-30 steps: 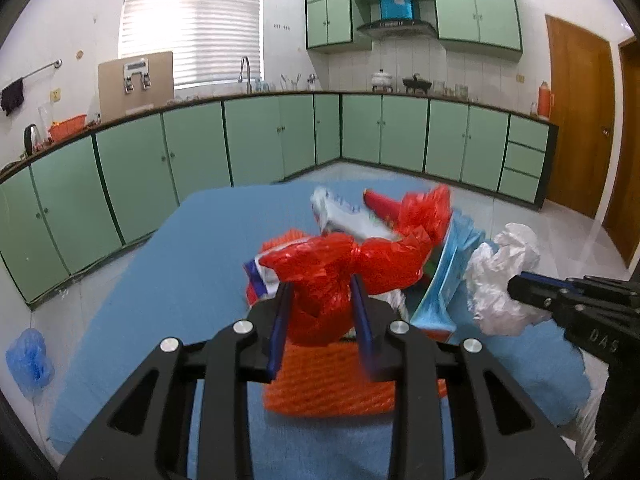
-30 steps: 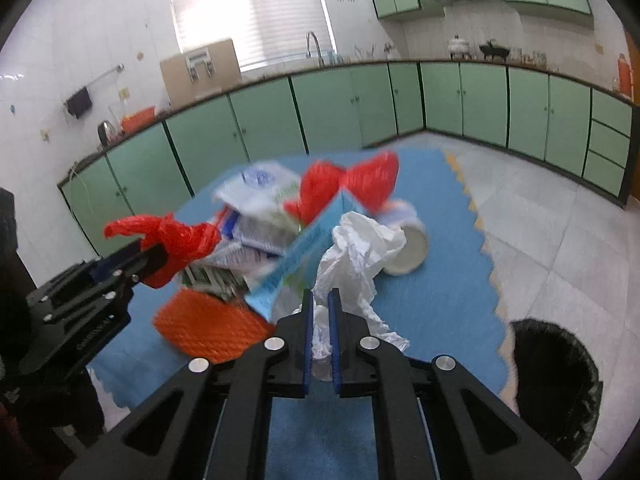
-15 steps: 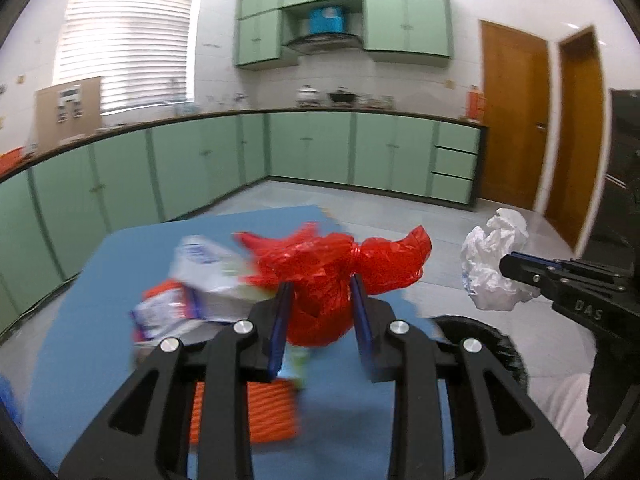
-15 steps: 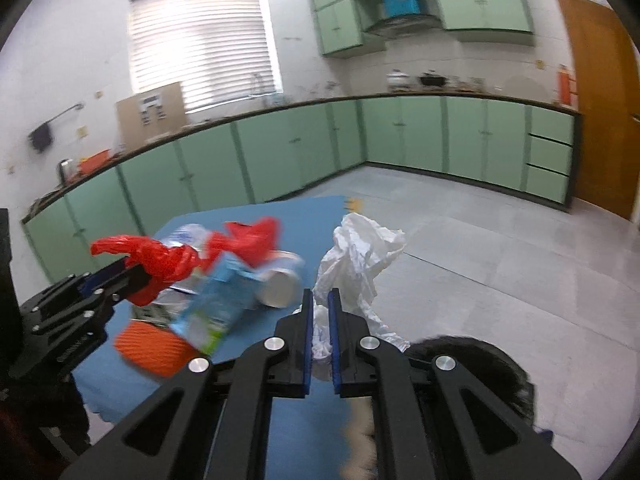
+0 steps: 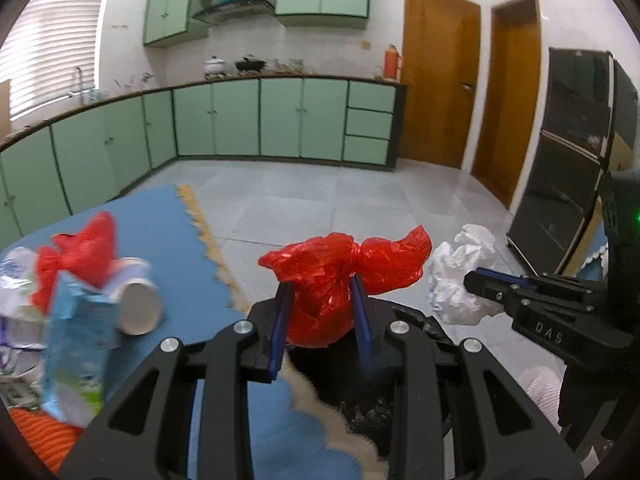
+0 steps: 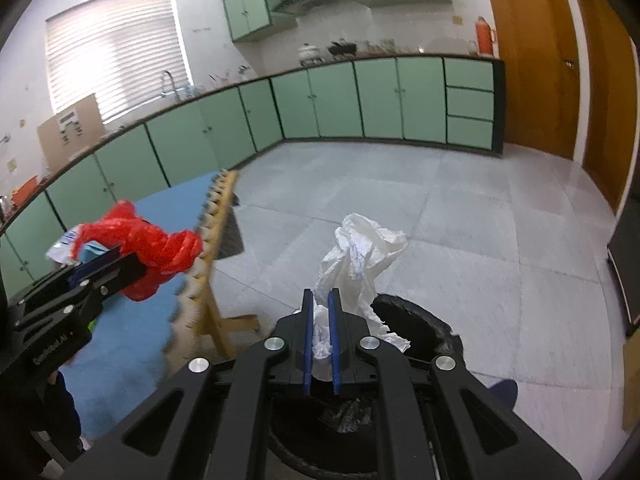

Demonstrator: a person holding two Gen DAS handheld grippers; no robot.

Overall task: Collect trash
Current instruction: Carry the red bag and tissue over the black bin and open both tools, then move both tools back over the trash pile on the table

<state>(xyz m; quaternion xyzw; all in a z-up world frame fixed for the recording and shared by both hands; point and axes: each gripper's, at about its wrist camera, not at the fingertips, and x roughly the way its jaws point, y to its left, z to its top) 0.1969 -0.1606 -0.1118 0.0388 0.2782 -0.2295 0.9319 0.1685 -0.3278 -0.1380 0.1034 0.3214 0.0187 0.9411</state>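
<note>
Clearly both pieces were carried over the black bin [image 6: 416, 320] for dropping. A red plastic bag [image 5: 332, 280] was pinched by the left gripper [image 5: 322, 316], jaws narrow around its bunched middle. White crumpled paper [image 6: 360, 256] was clamped in the right gripper [image 6: 320, 340], jaws nearly together. More trash [image 5: 80, 312] was left on the blue table [image 5: 168, 224].

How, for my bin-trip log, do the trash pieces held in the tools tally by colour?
Red: 1, the red plastic bag in the left tool
White: 1, the crumpled white paper in the right tool
Total: 2
</note>
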